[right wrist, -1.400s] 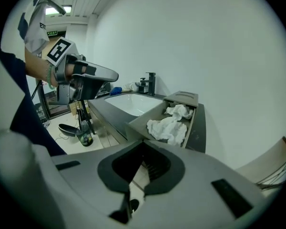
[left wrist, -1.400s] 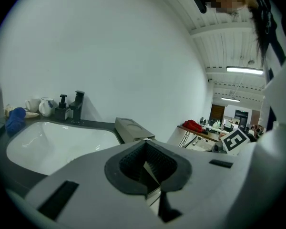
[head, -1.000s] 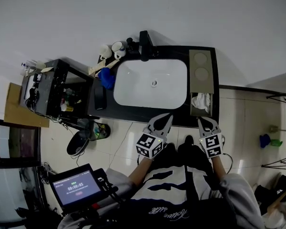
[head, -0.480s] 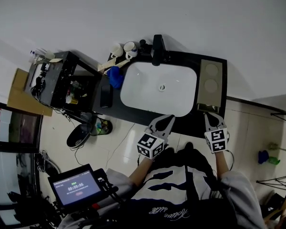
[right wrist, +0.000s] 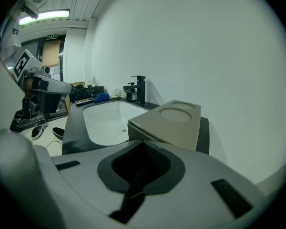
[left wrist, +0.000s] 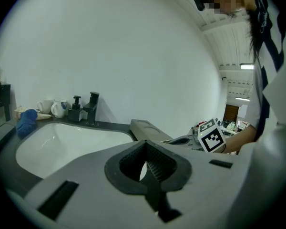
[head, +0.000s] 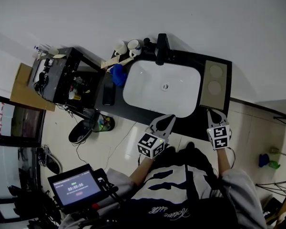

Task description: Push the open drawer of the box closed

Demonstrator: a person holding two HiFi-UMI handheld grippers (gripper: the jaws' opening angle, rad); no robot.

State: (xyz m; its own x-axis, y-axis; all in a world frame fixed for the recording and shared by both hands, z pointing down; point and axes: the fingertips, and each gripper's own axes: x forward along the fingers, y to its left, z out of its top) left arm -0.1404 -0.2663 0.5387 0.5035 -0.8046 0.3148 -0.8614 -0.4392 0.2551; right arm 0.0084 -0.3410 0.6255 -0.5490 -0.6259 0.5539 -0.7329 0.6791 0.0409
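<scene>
Right gripper [right wrist: 145, 144]: jaws pressed together, nothing between them. The tips are right at the drawer front [right wrist: 133, 130] of the tan box [head: 213, 85]; I cannot tell whether they touch it or stop just short. The drawer front appears flush with the box body.

The box stands just right of the sink basin [head: 162, 87] on the same black countertop [head: 133, 112]. It has two round recesses in its top.

Left gripper [left wrist: 145, 144]: jaws together, empty. It is held at the basin's near rim, well apart from the box.

Behind the basin: black faucet [head: 161, 49], two mugs [head: 127, 46].
At the basin's left edge: blue cloth [head: 117, 75].
Farther left of the basin: black rack [head: 62, 75], crowded with small items.
</scene>
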